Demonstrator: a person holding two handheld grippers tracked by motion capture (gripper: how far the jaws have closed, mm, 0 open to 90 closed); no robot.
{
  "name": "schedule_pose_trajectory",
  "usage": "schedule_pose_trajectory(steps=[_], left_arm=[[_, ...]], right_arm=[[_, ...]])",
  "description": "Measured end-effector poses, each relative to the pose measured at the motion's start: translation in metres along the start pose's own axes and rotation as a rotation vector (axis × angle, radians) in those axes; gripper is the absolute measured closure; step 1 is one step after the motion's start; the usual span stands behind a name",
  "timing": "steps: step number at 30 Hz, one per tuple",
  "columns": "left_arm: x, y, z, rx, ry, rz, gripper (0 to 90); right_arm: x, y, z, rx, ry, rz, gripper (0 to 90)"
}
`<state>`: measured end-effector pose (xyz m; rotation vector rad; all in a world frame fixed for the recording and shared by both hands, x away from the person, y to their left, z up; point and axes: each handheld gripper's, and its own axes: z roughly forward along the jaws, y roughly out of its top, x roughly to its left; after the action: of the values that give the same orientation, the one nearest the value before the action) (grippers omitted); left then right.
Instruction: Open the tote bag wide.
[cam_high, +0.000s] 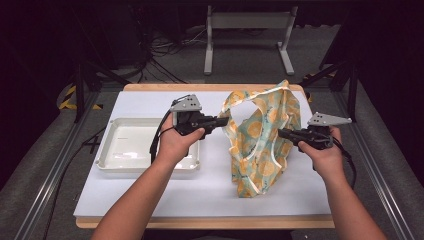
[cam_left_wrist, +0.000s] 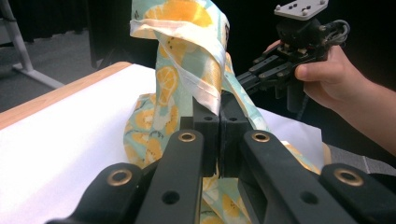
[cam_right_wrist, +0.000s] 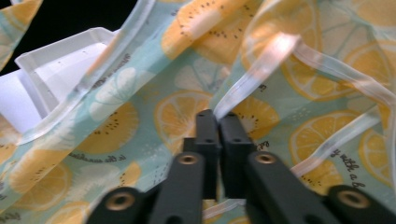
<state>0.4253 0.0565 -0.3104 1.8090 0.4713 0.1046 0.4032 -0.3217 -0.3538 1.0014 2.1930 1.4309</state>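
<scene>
a: where was the cloth (cam_high: 260, 137)?
b: lifted over the table's (cam_high: 150, 195) right half.
a: jaws?
b: left gripper (cam_high: 223, 120) clamped on its hem, right gripper (cam_high: 281, 133) pinched closed on its trim.

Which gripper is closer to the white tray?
Left. The left gripper is just past the white tray's right end, pinching the lemon-print cloth. The right gripper grips the cloth's far side, farther from the tray.
</scene>
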Motion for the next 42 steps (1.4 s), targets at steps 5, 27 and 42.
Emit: schedule_pose_trajectory(steps=[5,27,42], left_arm=[[0.003,-0.001,-0.001,-0.001,0.013,-0.003,88.6],[0.024,-0.009,-0.025,-0.012,0.139,-0.017,88.5],[0.047,-0.019,-0.036,0.011,0.243,-0.038,88.5]], right_arm=[[0.003,0.003,-0.008,-0.015,0.007,-0.023,90.0],[0.001,0.013,-0.075,-0.064,-0.057,-0.049,90.0],[-0.015,0.001,-0.079,-0.043,-0.081,-0.011,90.0]])
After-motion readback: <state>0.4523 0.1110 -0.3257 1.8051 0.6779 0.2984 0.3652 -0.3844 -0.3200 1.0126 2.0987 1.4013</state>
